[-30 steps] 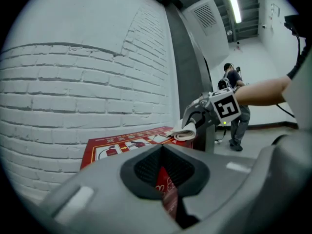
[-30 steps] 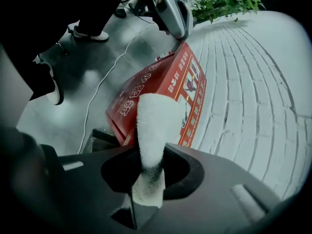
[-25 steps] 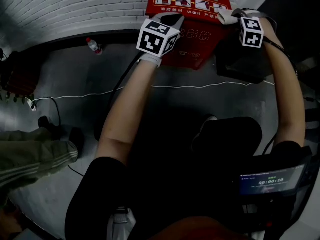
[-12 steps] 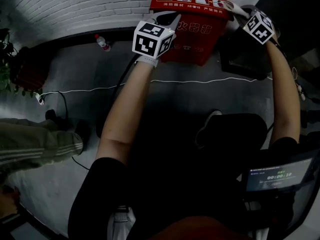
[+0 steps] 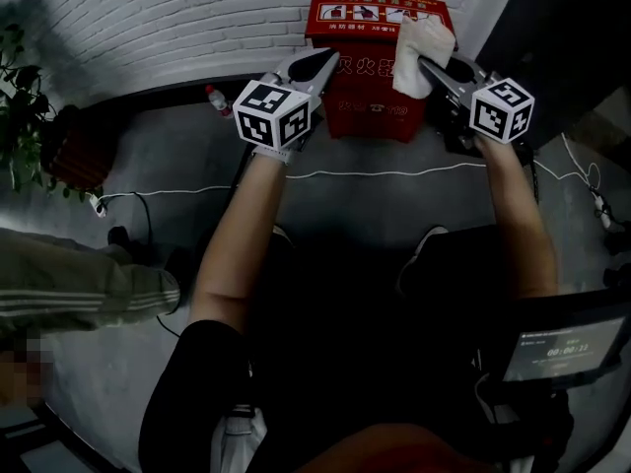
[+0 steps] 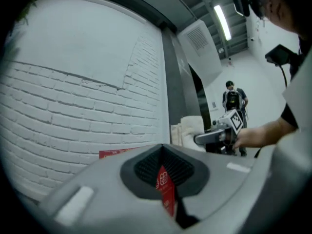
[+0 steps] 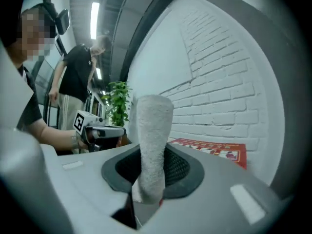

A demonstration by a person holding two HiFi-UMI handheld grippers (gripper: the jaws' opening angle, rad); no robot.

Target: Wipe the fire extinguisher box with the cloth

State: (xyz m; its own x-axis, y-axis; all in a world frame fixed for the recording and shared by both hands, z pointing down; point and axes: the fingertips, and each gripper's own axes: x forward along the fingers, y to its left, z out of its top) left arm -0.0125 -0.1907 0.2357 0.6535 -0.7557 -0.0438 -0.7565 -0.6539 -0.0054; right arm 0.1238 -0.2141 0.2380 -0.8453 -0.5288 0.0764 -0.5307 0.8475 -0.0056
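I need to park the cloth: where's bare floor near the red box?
The grey floor is bare between the bottle and the potted plant, wallward of the white cable. Right of the red box, dark equipment crowds it.

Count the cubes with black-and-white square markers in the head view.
2. One cube sits on the left gripper, left of the red fire extinguisher box; the other on the right gripper, which holds the white cloth. None looks hidden.

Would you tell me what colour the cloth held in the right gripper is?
White. The cloth shows best in the right gripper view.
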